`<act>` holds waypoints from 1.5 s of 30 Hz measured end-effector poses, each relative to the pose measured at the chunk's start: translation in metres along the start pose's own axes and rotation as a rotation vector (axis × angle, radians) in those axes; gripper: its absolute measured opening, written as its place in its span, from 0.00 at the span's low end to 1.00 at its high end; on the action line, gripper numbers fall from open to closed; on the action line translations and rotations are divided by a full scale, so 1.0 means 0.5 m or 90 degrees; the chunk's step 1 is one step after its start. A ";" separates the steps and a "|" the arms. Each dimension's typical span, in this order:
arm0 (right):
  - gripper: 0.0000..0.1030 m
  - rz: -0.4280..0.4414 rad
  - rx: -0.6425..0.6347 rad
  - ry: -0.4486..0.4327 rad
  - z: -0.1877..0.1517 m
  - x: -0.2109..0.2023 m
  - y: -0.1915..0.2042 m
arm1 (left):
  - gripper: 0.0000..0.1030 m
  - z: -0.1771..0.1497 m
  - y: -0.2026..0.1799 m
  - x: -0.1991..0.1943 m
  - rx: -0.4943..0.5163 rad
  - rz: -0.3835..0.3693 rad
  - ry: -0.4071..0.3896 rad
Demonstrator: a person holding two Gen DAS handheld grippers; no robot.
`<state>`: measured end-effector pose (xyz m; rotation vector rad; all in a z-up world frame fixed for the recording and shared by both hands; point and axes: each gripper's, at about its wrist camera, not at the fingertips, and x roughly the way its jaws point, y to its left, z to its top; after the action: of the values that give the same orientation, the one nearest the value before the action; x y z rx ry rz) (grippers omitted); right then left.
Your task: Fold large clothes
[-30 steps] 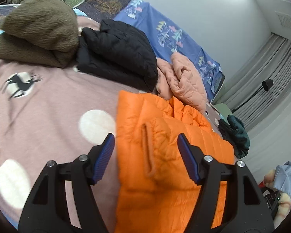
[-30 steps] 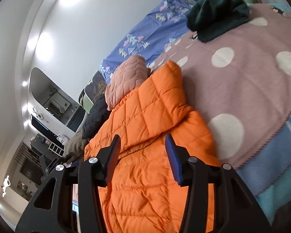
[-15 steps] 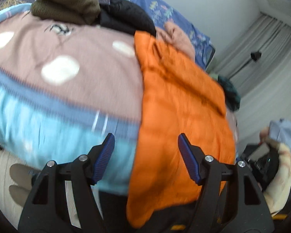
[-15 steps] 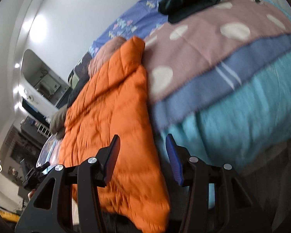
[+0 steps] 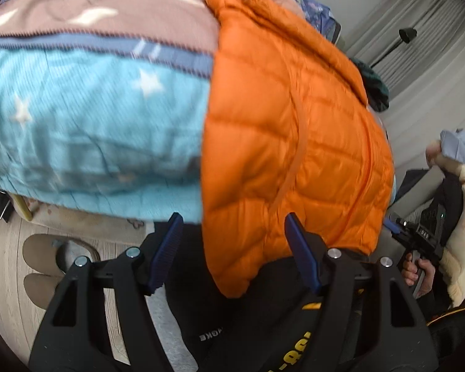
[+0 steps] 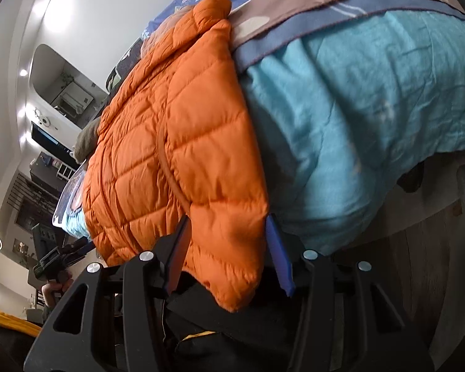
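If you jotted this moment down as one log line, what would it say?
step: reaching for hem | jacket: orange, draped over bed edge | left tongs: open, at left corner | right tongs: open, around right corner

**A count of what is lying about the bed**

One orange puffer jacket (image 5: 288,142) is hanging over the bed's edge. Two grippers are showing: the left gripper (image 5: 235,248) and the right gripper (image 6: 229,248), each bearing two blue pads. One light-blue blanket (image 5: 93,130) is lying under one mauve spotted blanket (image 5: 108,21). Two slippers (image 5: 43,266) are sitting on the floor. One lamp (image 5: 406,35) is standing by the curtains. Further clothes are piling at the far side, too hidden for counting.
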<state>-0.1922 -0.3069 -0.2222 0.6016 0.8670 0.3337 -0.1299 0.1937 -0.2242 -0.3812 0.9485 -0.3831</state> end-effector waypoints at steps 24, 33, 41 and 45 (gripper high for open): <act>0.02 0.129 -0.021 -0.025 -0.021 -0.039 0.042 | 0.07 -0.032 -0.070 0.016 0.053 -0.087 -0.015; 0.01 0.320 0.005 -0.116 0.050 -0.124 0.076 | 0.07 0.035 -0.100 -0.096 0.035 -0.241 -0.113; 0.01 0.408 -0.003 -0.189 0.155 -0.173 0.096 | 0.07 0.133 -0.129 -0.169 0.033 -0.342 -0.211; 0.01 0.428 -0.010 -0.201 0.214 -0.167 0.128 | 0.07 0.193 -0.156 -0.200 0.061 -0.362 -0.242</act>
<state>-0.1607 -0.3368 -0.0785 0.8967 0.3363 0.8265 -0.1131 0.1873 -0.0658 -0.6116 0.4337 -0.8382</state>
